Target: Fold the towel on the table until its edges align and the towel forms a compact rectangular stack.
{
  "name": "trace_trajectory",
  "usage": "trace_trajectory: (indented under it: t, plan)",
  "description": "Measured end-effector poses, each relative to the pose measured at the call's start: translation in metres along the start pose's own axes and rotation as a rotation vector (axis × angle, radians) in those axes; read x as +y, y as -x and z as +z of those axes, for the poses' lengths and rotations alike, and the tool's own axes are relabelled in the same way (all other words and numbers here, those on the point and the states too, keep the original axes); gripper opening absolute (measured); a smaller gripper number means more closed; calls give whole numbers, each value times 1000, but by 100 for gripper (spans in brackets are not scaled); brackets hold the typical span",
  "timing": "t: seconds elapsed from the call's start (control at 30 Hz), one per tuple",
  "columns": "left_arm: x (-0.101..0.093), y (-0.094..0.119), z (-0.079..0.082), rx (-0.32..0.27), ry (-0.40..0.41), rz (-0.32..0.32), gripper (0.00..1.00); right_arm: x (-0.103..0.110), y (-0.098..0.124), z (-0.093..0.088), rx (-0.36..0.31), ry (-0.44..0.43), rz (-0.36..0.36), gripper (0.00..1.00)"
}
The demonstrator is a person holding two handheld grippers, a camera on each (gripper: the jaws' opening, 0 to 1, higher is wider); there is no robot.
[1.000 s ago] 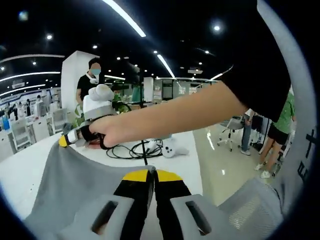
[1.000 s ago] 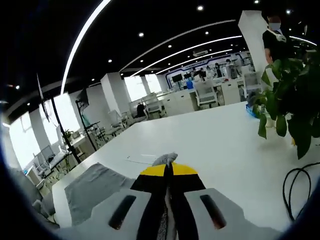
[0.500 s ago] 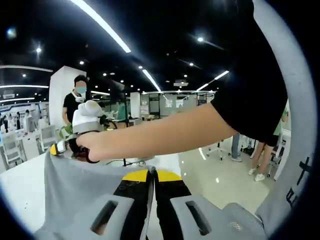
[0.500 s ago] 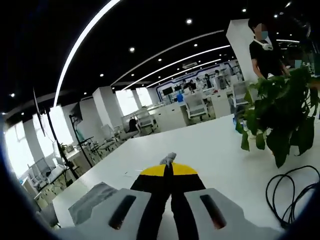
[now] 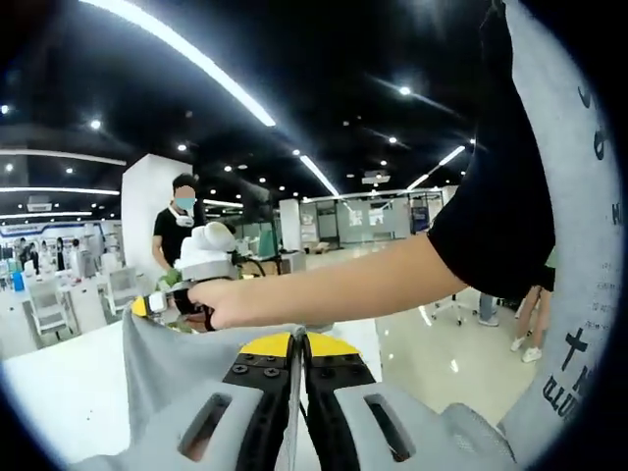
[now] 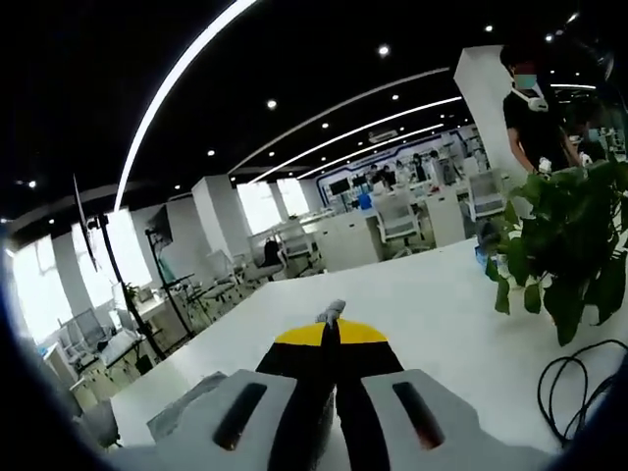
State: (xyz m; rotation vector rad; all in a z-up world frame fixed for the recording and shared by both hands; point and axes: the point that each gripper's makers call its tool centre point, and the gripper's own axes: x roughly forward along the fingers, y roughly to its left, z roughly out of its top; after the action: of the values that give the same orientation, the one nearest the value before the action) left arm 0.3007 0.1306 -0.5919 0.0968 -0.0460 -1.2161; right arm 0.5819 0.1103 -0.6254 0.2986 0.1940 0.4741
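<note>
Above white bench (image 6: pixel 422 294), grey towel (image 5: pixel 186 363) hangs stretched between claws: left claw (image 5: pixel 297 340) clamped on edge, right claw (image 6: pixel 332 329) pinching corner.

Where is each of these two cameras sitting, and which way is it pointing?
Left gripper view: rides on the left gripper, looking along its shut jaws over the lifted grey towel at the right gripper, held by the person's hand and bare forearm.
Right gripper view: rides on the right gripper, looking across the white table towards a potted plant; its jaws pinch a towel corner.
Shared: the towel, the table, and a masked bystander.
</note>
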Motion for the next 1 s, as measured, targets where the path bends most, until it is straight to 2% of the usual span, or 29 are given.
trace_trajectory:
  t: [0.2,0.27,0.5,0.63,1.0]
  plan:
    - [21,36,11,-18,5,112,4,38,-18,14,-8,16,50,0]
    - [31,50,14,-25,12,170,4,50,-25,16,-5,25,69,0]
    - [59,100,27,-70,37,296,4,88,-48,23,-7,17,119,0]
    - [78,133,28,-62,41,393,4,110,-62,22,2,16,151,0]
    - [102,204,33,-80,55,555,4,166,-92,14,40,30,216,0]
